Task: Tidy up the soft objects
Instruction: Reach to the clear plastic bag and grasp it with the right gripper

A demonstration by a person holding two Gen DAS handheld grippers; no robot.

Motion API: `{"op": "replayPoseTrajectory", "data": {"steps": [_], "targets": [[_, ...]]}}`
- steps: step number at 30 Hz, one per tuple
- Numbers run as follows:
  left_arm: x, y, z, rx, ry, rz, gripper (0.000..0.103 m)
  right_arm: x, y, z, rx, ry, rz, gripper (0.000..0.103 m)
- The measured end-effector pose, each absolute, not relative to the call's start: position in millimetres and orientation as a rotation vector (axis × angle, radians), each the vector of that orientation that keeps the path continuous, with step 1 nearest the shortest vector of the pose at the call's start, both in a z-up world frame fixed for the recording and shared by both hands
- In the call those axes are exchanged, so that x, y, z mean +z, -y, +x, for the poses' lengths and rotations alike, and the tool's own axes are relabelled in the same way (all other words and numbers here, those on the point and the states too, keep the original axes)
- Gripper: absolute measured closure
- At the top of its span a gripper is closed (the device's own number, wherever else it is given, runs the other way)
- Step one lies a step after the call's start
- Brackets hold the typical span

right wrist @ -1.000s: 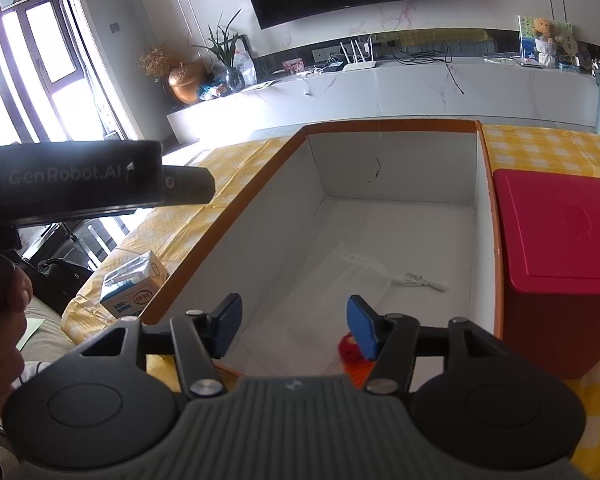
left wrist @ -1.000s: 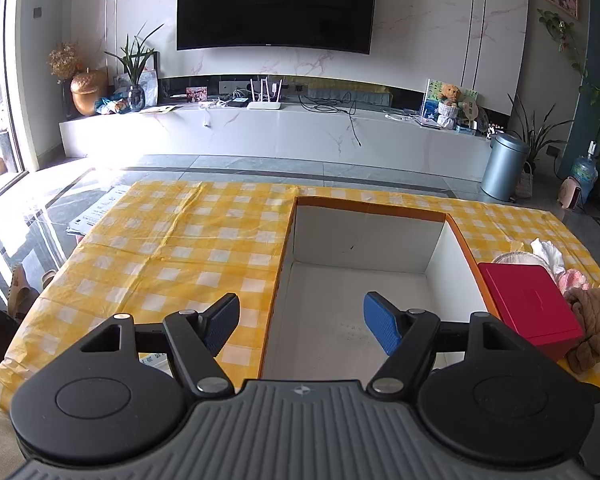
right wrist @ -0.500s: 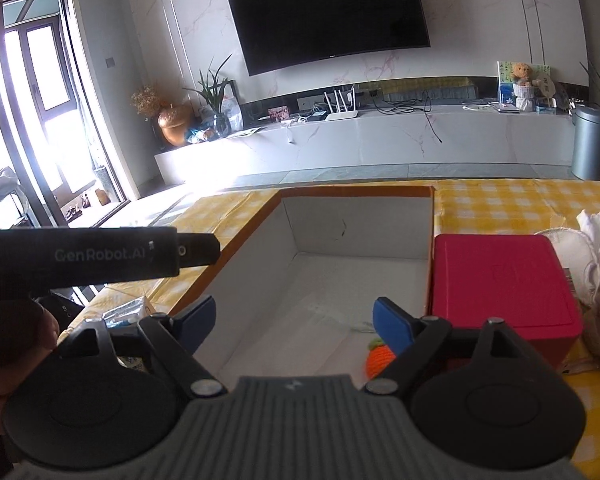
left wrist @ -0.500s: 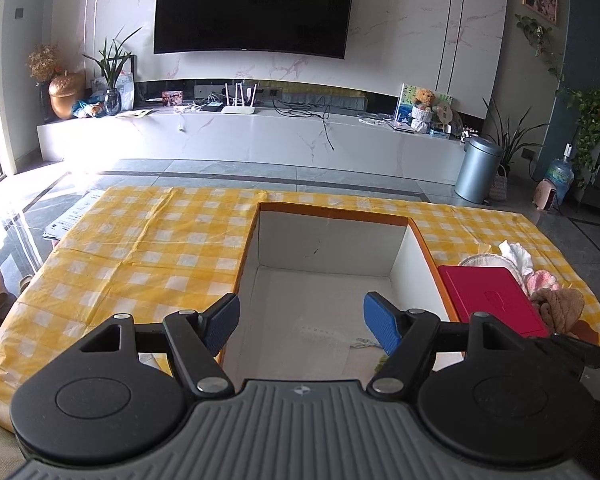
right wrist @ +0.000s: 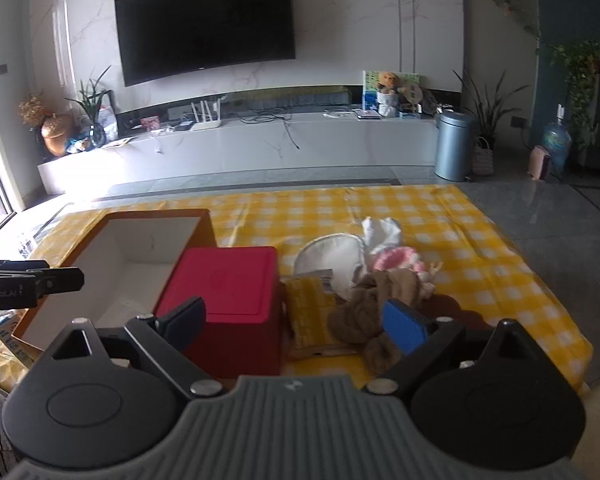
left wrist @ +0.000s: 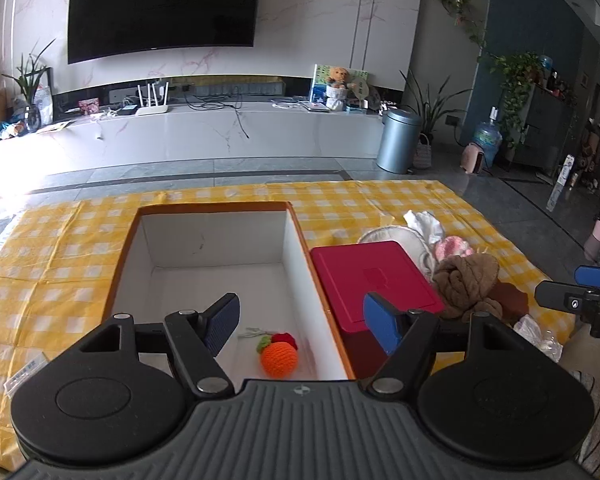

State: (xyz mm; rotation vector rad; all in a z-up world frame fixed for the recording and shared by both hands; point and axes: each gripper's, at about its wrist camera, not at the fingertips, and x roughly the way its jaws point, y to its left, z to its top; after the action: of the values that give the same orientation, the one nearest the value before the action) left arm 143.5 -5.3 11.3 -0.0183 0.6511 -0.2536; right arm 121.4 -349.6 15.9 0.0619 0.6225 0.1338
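Right tongs [right wrist: 296, 320] just opened, empty, above red box [right wrist: 228, 280] edge.

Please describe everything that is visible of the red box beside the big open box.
The red box is a closed, plain box with a smooth, matte lid of a deeper red; a faint square mark shows on the lid. It stands upright on the yellow checked cloth, its left side right against the orange outer wall of the open box. Soft things lie at its right, a brown knitted piece nearest. No tool touches it.
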Motion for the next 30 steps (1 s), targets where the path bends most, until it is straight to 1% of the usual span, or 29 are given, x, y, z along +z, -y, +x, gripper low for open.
{"op": "replayPoseTrajectory", "data": {"steps": [4, 9, 14, 17, 25, 30], "targets": [[7, 37, 148, -0.300, -0.676, 0.029, 0.019, 7, 407, 116, -0.001, -0.677, 0.094, 0.009], [-2, 70, 159, -0.366, -0.739, 0.055, 0.019, -26, 450, 137, -0.051, -0.818, 0.095, 0.009], [-13, 95, 165, -0.376, -0.775, 0.119, 0.019, -64, 459, 162, 0.062, -0.963, -0.062, 0.009], [-19, 106, 170, -0.372, -0.801, 0.144, 0.020, -86, 459, 170, 0.159, -1.010, -0.173, 0.009], [-21, 119, 182, -0.363, -0.826, 0.183, 0.019, -137, 467, 206, 0.180, -1.151, -0.228, 0.009], [-23, 121, 185, -0.358, -0.830, 0.210, 0.019, -155, 467, 216, 0.154, -1.181, -0.262, 0.009]]}}
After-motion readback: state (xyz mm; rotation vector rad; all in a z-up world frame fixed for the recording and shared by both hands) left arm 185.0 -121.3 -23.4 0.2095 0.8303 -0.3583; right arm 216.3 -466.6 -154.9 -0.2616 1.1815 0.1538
